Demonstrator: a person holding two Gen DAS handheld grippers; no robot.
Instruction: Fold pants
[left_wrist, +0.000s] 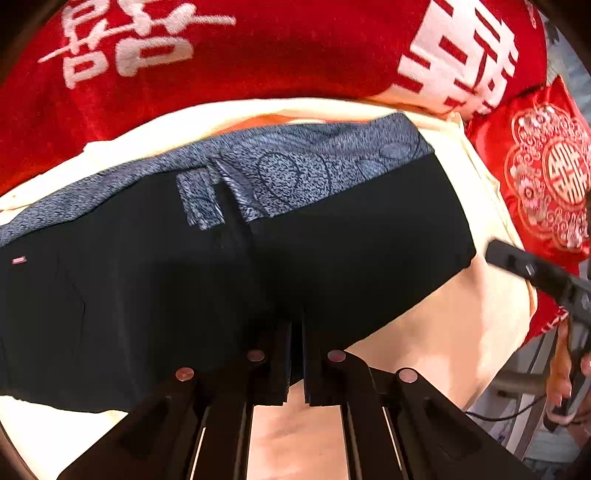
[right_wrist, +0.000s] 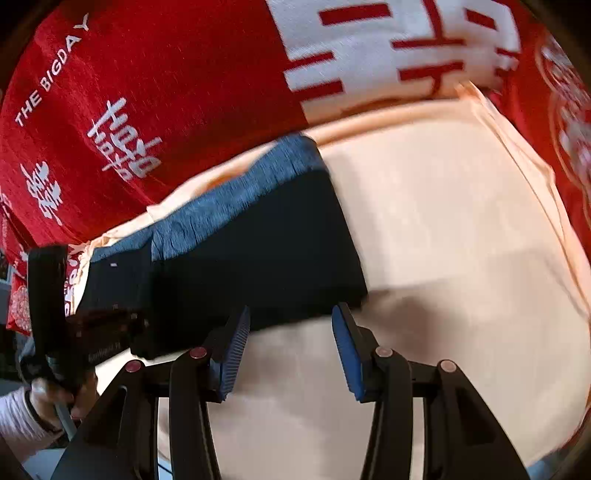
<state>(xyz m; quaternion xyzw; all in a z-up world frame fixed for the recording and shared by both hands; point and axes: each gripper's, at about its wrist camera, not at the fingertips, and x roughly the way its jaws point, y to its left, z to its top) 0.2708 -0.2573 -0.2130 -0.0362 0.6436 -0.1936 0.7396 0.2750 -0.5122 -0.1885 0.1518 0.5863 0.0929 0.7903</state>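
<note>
Black pants (left_wrist: 332, 240) with a blue-grey patterned waistband (left_wrist: 295, 162) lie flat on a cream sheet (left_wrist: 443, 332). My left gripper (left_wrist: 295, 332) points steeply down and is shut on the near edge of the pants, with dark cloth between its tips. In the right wrist view the pants (right_wrist: 258, 251) sit left of centre, and the left gripper (right_wrist: 103, 328) rests on their near left part. My right gripper (right_wrist: 291, 332) stands open over the sheet. Its blue pads (right_wrist: 236, 343) flank the near right edge of the pants without touching it.
A red blanket (left_wrist: 258, 55) with white characters lies beyond the sheet. A red embroidered cushion (left_wrist: 546, 177) sits at the right. One black finger of the right gripper (left_wrist: 524, 266) reaches in from the right. A person's hand (right_wrist: 48, 398) in a white sleeve holds the left gripper.
</note>
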